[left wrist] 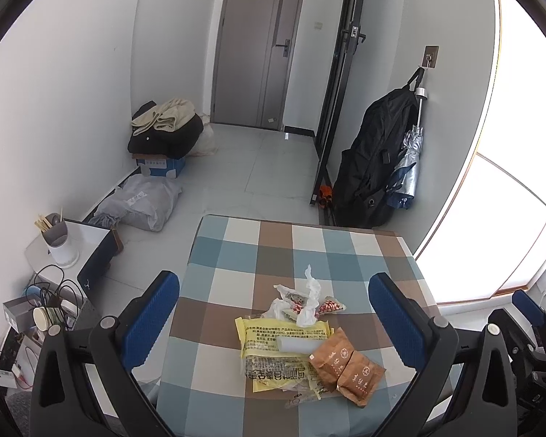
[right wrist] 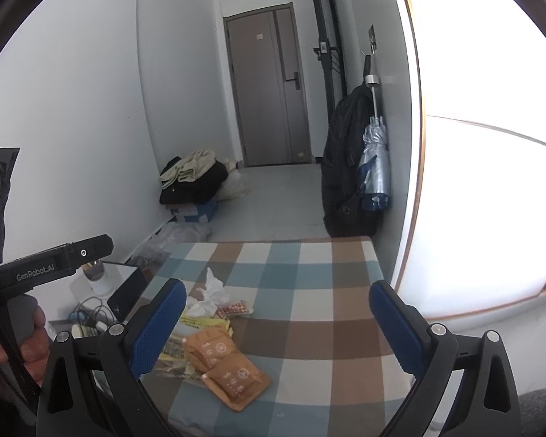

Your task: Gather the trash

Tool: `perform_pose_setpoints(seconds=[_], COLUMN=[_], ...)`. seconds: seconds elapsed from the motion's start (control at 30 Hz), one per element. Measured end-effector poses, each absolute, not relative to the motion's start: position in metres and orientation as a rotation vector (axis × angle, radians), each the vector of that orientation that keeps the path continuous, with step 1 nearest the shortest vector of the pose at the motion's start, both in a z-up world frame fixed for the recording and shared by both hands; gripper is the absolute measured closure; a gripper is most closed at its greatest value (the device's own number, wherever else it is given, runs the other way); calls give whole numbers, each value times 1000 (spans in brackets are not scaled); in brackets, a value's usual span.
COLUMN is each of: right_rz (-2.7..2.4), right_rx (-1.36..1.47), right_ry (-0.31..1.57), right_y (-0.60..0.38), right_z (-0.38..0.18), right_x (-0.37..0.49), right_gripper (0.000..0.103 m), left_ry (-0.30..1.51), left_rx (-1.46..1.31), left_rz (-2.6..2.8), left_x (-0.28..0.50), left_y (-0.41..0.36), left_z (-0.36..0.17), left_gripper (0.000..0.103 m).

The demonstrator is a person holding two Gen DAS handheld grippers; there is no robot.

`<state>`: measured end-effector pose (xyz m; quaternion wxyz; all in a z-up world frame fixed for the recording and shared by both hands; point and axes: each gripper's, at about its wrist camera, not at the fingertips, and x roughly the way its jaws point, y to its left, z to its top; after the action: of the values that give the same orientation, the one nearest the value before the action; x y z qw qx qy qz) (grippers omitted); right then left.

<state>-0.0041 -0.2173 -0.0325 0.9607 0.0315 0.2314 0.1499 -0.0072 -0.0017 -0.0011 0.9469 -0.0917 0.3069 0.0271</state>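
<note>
Left wrist: claw (left wrist: 285, 318) wide, empty.

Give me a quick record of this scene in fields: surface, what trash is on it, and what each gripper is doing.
surface: table with a checked cloth
trash pile: near the table's front edge, all touching or overlapping
yellow wrapper: flat, lowest in the pile
brown packets: two, side by side, partly on the yellow wrapper
white plastic bag: crumpled, behind the yellow wrapper
left gripper: open, holding nothing, above the pile
right gripper: open, holding nothing, pile towards its left finger
</note>
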Motion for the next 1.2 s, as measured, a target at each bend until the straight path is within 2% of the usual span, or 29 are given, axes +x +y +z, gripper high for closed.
perform_pose_setpoints(seconds=[1.2], right_rz=[307], right_rx=[61], right_ry=[468], right_y=[-219], right_z=[-33], right_x=[-7], right_gripper=[1], left_ry=[610], left_rx=[-171], left_rz=[64], left_x=[-11], left_y=[-4], left_z=[0], left_gripper=[1])
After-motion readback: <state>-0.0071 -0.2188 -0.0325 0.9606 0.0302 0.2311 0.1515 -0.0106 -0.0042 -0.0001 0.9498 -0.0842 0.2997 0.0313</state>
